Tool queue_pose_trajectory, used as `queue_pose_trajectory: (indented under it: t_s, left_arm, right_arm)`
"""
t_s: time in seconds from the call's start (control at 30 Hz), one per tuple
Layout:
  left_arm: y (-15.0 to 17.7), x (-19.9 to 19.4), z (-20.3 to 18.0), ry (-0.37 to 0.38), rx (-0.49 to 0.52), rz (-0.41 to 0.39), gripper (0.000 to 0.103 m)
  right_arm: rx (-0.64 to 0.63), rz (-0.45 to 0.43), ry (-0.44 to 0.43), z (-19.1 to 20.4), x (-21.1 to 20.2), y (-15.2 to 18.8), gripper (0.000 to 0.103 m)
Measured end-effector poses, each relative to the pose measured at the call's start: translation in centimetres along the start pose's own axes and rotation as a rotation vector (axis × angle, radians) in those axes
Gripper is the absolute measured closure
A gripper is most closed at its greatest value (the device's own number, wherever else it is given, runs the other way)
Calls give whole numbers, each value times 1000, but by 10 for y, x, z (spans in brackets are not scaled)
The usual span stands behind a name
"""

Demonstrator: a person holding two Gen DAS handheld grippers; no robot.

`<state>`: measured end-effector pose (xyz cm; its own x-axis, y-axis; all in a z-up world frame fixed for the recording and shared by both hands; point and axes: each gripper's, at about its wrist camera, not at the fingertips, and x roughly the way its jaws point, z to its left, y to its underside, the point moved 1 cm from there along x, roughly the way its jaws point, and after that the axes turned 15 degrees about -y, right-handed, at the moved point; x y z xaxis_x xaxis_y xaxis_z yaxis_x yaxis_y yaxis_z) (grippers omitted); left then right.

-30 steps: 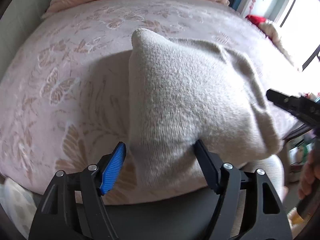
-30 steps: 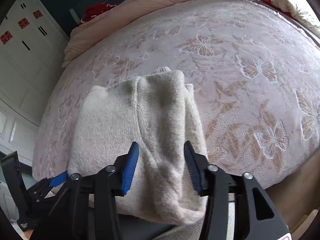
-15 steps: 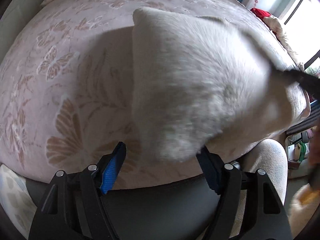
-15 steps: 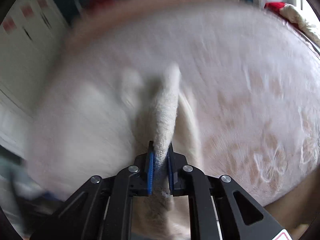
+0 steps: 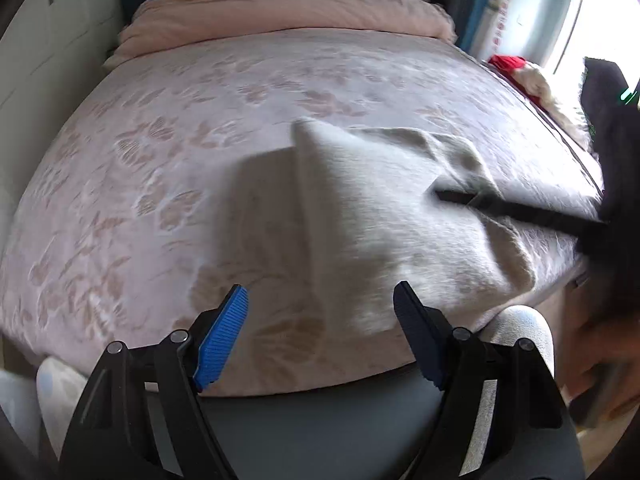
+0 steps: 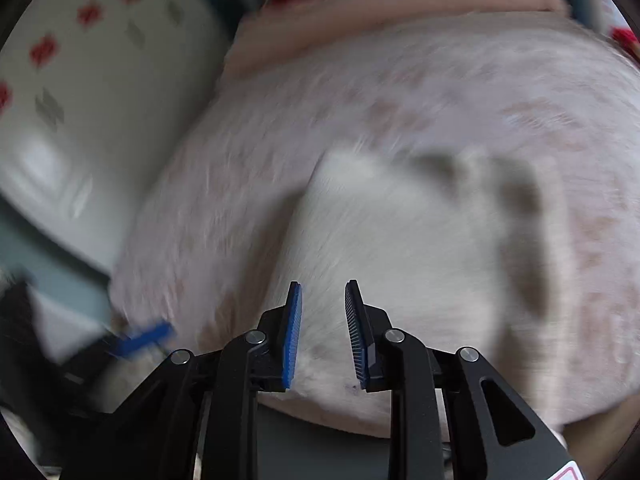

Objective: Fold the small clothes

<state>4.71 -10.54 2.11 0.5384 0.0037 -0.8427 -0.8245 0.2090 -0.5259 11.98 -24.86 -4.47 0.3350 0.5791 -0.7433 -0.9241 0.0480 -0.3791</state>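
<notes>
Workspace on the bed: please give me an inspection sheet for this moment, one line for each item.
Surface: bed cover, pink with butterfly pattern; a rolled pink quilt lies at the far end.
Job's things: cream knit garment, folded, near the front edge of the bed; picture blurred.
Clutter: red fabric at the bed's right side.
Grippers: left gripper open, in front of the garment's near edge; right gripper partly open, nothing between its fingers, over the garment.
Cables: nothing seen.
Surroundings: white cabinet with red markings on the left; bright window on the right.
</notes>
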Motion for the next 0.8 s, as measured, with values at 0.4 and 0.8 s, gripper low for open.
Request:
queue_pose_trajectory:
  t_s: [0.4, 0.8]
  left_arm:
    - [8, 17, 26, -4, -79, 75, 30]
    - [-14, 18, -20, 39, -7, 28, 25]
  right_arm:
    - [-66, 61, 21, 28, 19, -7, 83]
    - [201, -82, 266, -127, -53, -50, 82]
